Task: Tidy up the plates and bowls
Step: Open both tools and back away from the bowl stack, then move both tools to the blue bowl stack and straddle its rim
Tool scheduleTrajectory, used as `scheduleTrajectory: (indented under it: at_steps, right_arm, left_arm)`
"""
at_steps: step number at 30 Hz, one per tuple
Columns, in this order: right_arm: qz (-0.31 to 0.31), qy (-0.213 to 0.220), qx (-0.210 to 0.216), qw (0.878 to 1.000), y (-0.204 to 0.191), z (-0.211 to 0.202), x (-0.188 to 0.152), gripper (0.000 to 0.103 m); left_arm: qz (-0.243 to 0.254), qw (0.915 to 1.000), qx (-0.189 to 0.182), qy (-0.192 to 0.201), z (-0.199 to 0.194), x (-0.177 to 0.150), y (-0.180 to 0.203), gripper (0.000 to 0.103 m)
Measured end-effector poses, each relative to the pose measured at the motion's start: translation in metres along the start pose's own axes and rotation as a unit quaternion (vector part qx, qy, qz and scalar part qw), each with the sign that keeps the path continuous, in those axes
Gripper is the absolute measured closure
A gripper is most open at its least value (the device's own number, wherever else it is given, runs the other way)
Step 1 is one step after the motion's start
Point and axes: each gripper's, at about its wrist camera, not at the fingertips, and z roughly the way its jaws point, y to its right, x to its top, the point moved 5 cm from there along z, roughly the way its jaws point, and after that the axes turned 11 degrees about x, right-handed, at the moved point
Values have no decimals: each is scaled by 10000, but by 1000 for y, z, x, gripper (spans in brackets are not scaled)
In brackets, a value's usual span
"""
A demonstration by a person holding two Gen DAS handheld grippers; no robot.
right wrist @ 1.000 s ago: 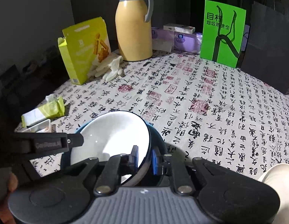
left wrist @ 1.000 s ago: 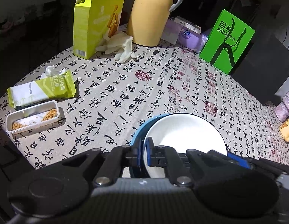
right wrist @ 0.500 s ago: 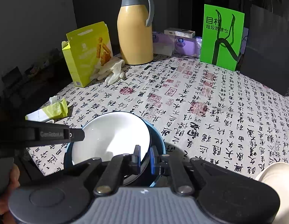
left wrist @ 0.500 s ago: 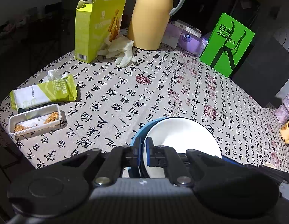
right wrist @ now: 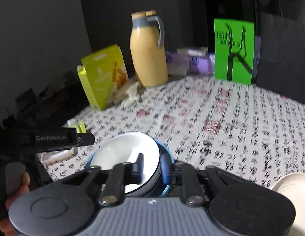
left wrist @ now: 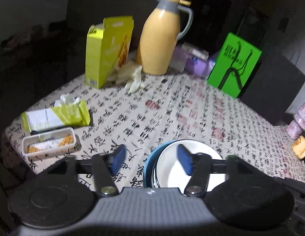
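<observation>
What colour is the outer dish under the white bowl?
Blue outer dish, clearest in the right wrist view.

The surface (left wrist: pixel 152 118) is covered by a pale cloth printed all over with black calligraphy characters and red seal stamps. At its near edge rests a blue bowl (left wrist: pixel 147 167) with a white bowl (left wrist: pixel 172 169) nested inside it. To the left lie a shallow white plastic tray of orange crumbs (left wrist: pixel 50 143) and, just behind it, a green-and-white snack wrapper (left wrist: pixel 58 116). At the far side stand an open yellow-green carton (left wrist: pixel 105 51), a tall mustard-yellow thermos jug with a grey handle (left wrist: pixel 160 37) and a bright green box with black lettering (left wrist: pixel 234 63). Pale rubber gloves (left wrist: pixel 132 76) lie between carton and jug, and lilac tissue packs (left wrist: pixel 195 63) sit behind.
</observation>
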Motion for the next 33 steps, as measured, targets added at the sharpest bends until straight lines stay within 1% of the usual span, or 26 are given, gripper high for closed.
scheduleTrajectory:
  at_steps: [1, 2, 3, 4, 5, 6, 8, 13, 20, 24, 29, 33]
  right_arm:
    - [-15, 60, -4, 10000, 1, -6, 0, 60]
    - [-28, 113, -10, 9999, 2, -11, -1, 43]
    - [-56, 174, -15, 9998, 2, -16, -3, 34]
    - [-94, 243, -22, 9997, 3, -22, -6, 15]
    - [-124, 314, -31, 9994, 3, -28, -9, 2]
    - [-131, 389, -62, 9991, 5, -34, -12, 0]
    - [-105, 466, -185, 9987, 8, -46, -19, 0]
    - [-102, 599, -373, 9975, 14, -77, -39, 0]
    - [-117, 941, -569, 9939, 17, -128, -64, 0]
    - [-185, 1126, -616, 9916, 16, -154, -77, 0]
    - [-194, 1270, -759, 9888, 19, -180, -93, 0]
    - [-167, 1287, -764, 9886, 23, -189, -102, 0]
  left_arm:
    - [9, 9999, -43, 99, -6, 0, 0, 15]
    - [27, 9996, -102, 251, -12, -2, 0, 8]
    - [51, 9989, -151, 434, -19, -4, 0, 0]
    - [88, 9980, -155, 609, -26, -7, -1, 0]
    - [124, 9970, -118, 753, -33, -10, -2, 0]
    - [133, 9960, -97, 883, -40, -13, -3, 0]
    - [116, 9937, -168, 1101, -53, -20, -6, 0]
    - [122, 9899, -392, 1359, -76, -40, -7, 0]
    - [310, 9856, -617, 1542, -103, -68, 6, 0]
    - [427, 9823, -623, 1715, -119, -81, 11, 0]
    - [517, 9788, -771, 1826, -132, -97, 15, 0]
    - [546, 9791, -809, 1786, -132, -107, 15, 0]
